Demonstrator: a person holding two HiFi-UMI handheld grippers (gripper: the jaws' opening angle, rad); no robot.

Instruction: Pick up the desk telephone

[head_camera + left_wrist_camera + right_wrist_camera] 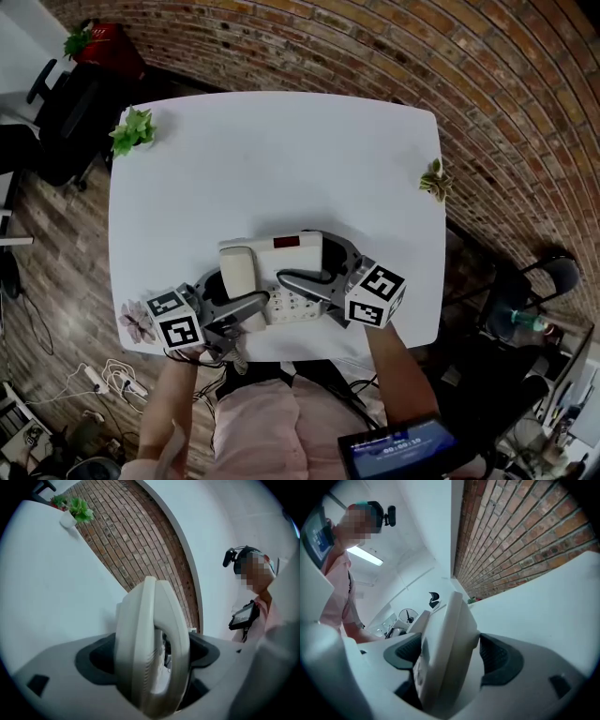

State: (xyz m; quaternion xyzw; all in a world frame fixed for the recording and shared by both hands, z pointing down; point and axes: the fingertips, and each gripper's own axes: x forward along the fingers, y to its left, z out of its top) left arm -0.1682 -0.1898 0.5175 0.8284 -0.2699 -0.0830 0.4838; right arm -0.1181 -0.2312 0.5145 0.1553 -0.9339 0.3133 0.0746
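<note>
**Both grippers clamped on the phone at the table's near edge**

The desk telephone [272, 255] sits at the near edge of the white table [281, 150], roughly midway along it and right in front of the person. Its handset [239, 272] lies in the cradle on the left side. A small red display [286, 243] marks the far part of the body, and the keypad [292, 304] shows between the two grippers.

The left gripper [246, 309] comes in from the near left, turned on its side. One jaw lies over the top of the phone by the handset. In the left gripper view the phone's edge fills the gap, with the dark pads [202, 651] against it on both sides, so the jaws are closed on the phone.

The right gripper [302, 284] reaches in from the near right, also turned on its side, with one jaw across the top above the keypad. In the right gripper view the phone's edge stands between its pads [499, 660], which press on it from both sides. Whether the phone is clear of the tabletop cannot be told.

A potted plant [133, 131] stands at the far left corner of the table, and a smaller plant [435, 179] is at the right edge, both well apart from the phone. A pink flower [137, 322] lies at the near left corner, just beside the left gripper's marker cube. A brick wall [394, 56] rises beyond the table. An office chair [56, 108] stands on the wooden floor at the left, and cables [117, 377] lie on the floor nearer the person.
</note>
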